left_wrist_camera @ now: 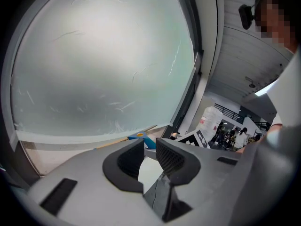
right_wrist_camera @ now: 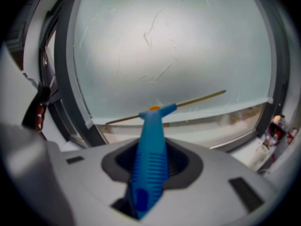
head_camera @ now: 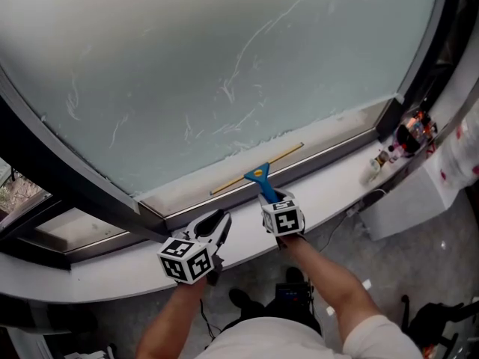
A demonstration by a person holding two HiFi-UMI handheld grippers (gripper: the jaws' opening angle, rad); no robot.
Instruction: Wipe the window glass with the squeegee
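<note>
The squeegee [head_camera: 260, 176] has a blue handle [right_wrist_camera: 151, 159] and a long thin yellow blade [right_wrist_camera: 197, 99]. Its blade lies along the bottom edge of the frosted window glass [head_camera: 217, 58], which carries faint streaks. My right gripper [head_camera: 275, 200] is shut on the blue handle, just below the window sill. My left gripper [head_camera: 217, 225] hovers over the white ledge to the left of the right one, jaws a small way apart with nothing between them. In the left gripper view the left gripper [left_wrist_camera: 149, 155] shows the squeegee's blue head [left_wrist_camera: 138, 137] beyond it.
A dark window frame [head_camera: 67, 174] runs round the glass. A white ledge [head_camera: 337, 193] runs below it, with small bottles [head_camera: 389, 154] at its right end. White furniture [head_camera: 419, 193] stands at the right. People and equipment show far off in the left gripper view.
</note>
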